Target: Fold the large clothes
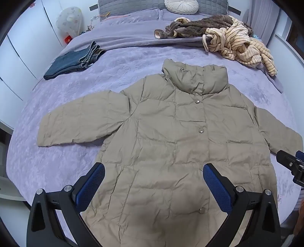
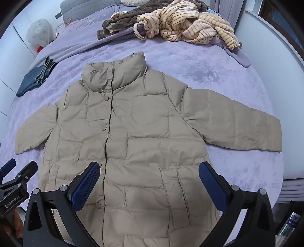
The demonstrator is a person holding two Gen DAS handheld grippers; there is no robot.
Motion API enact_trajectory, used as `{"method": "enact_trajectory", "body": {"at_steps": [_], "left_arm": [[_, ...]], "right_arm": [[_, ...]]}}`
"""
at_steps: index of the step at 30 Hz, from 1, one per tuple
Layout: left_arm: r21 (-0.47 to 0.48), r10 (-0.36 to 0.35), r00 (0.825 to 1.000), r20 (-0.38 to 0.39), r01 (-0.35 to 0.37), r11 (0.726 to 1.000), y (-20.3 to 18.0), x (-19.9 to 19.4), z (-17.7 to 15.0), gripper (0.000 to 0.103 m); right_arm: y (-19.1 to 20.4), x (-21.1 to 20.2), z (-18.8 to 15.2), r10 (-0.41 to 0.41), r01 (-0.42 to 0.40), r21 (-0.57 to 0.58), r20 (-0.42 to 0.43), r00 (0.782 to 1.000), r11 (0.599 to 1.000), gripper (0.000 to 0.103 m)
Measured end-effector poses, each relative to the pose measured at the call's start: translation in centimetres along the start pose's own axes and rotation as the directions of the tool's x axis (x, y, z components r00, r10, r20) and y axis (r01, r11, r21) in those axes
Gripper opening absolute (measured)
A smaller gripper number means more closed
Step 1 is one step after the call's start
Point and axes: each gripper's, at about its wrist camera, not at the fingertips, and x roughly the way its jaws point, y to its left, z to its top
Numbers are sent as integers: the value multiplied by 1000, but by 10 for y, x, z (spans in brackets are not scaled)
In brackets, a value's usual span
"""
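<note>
A beige quilted puffer jacket (image 1: pixel 167 133) lies flat and face up on the purple bed (image 1: pixel 57 163), collar at the far end, both sleeves spread out, front snapped closed. It also shows in the right wrist view (image 2: pixel 136 133). My left gripper (image 1: pixel 153 182) is open and empty, hovering above the jacket's lower front. My right gripper (image 2: pixel 149 182) is open and empty, above the lower right front. The right gripper's tip shows at the edge of the left wrist view (image 1: pixel 292 163); the left gripper shows at the edge of the right wrist view (image 2: pixel 17 178).
Folded dark jeans (image 1: pixel 74 60) lie at the bed's far left. A heap of brown and cream striped clothes (image 1: pixel 224 36) lies at the far right, near the pillows (image 1: pixel 180 5). White cupboards (image 1: pixel 17 49) stand left of the bed; its right edge (image 2: pixel 285 171) drops off.
</note>
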Motion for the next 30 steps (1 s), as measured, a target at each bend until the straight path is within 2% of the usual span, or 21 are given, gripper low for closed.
{"method": "enact_trajectory", "body": {"at_steps": [30], "left_arm": [[-2, -14, 1000, 1, 14, 1000, 3, 0, 1, 103]], "right_arm": [[1, -2, -1, -3, 3, 1, 2, 1000, 1000, 103]]}}
